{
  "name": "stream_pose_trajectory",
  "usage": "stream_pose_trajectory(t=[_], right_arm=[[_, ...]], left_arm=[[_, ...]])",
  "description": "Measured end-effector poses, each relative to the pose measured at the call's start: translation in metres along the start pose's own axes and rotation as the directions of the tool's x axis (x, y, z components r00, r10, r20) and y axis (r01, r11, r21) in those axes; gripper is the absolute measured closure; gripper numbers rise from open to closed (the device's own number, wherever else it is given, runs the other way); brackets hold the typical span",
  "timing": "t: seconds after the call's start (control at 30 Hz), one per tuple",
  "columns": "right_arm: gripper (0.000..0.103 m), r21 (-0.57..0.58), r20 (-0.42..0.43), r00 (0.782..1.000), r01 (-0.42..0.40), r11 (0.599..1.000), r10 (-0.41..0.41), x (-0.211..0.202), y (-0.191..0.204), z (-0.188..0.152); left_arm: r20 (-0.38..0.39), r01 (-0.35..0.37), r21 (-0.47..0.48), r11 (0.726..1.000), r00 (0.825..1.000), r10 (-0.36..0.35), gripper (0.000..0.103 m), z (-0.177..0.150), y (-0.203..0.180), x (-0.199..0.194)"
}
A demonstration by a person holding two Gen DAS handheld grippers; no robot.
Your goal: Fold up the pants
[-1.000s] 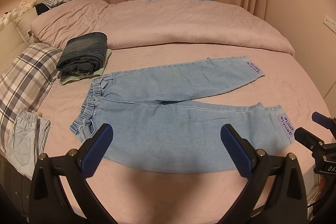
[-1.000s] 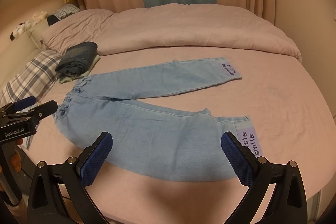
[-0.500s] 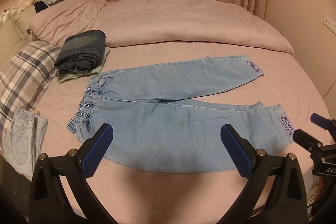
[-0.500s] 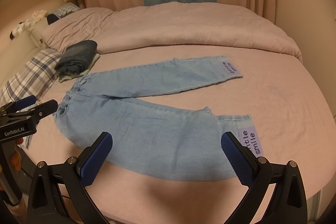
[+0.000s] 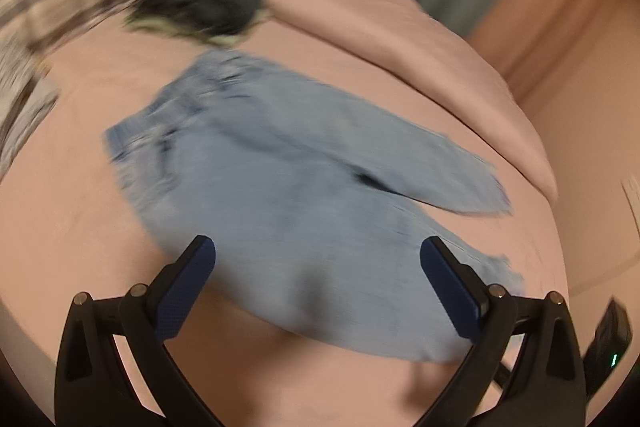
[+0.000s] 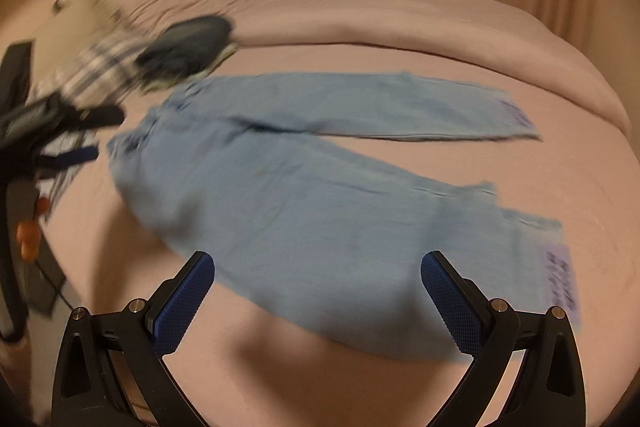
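Your left gripper (image 5: 318, 281) hangs above the bed (image 5: 72, 219) with its fingers spread wide and nothing between them. The light blue pants (image 5: 288, 187) lie flat on the pink sheet, filling the middle of the left wrist view, which is tilted and smeared with blur. The near leg runs under the gap between your fingertips: the left pad (image 5: 188, 287) sits over the fabric's lower edge at about 7 o'clock of the garment, and the right pad (image 5: 448, 291) covers the hem end at about 5 o'clock. You are over the cloth, apart from it. The waistband points to 10 o'clock, and the far leg stretches toward 3 o'clock.

Your right gripper (image 6: 318, 285) is likewise wide open and empty. In its view the pants (image 6: 320, 207) lie spread out, waist toward 9 o'clock, both hems toward 3 o'clock, the legs splayed in a narrow V. The near leg's lower edge passes just above your two pads (image 6: 452, 301). A lilac label (image 6: 560, 275) with unreadable blurred lettering marks the near hem at 4 o'clock.

A dark folded stack (image 6: 188, 47) sits at 10 o'clock beyond the waistband, beside a plaid pillow (image 6: 96, 67).
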State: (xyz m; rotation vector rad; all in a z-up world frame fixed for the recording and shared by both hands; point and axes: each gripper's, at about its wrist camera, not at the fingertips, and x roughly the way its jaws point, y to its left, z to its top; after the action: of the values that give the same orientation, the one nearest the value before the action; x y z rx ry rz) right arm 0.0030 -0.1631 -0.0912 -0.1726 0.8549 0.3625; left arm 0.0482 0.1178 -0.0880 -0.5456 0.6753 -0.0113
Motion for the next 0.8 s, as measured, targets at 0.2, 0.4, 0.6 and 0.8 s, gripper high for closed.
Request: stream_pose_trajectory(t=[0.2,0.4,0.6,0.8], right_arm=[[0.000,-0.142,-0.035,0.988,-0.153,0.978,0.150,0.038,0.060,-0.005],[0.030,-0.325,0.001,0.984,-0.168,0.931,0.178,0.069,0.115,-0.007],[0.067,-0.383,0.002,0.988,-0.142,0.913,0.155,0.095,0.139,-0.003],[0.095,-0.389,-0.026,0.985,-0.165,0.906,0.168,0.089,0.141,0.002]], left_arm=[[-0.039,-0.160,-0.175,0.971,0.987,0.156,0.002,0.004,0.088,0.025],[-0.109,-0.133,-0.322,0.937,0.989,0.103,0.027,0.009,0.133,0.046],[-0.151,-0.133,-0.429,0.893,0.986,0.074,0.078,0.013,0.149,0.052],[-0.108,-0.083,-0.371,0.925,0.993,0.045,0.088,0.008,0.145,0.026]])
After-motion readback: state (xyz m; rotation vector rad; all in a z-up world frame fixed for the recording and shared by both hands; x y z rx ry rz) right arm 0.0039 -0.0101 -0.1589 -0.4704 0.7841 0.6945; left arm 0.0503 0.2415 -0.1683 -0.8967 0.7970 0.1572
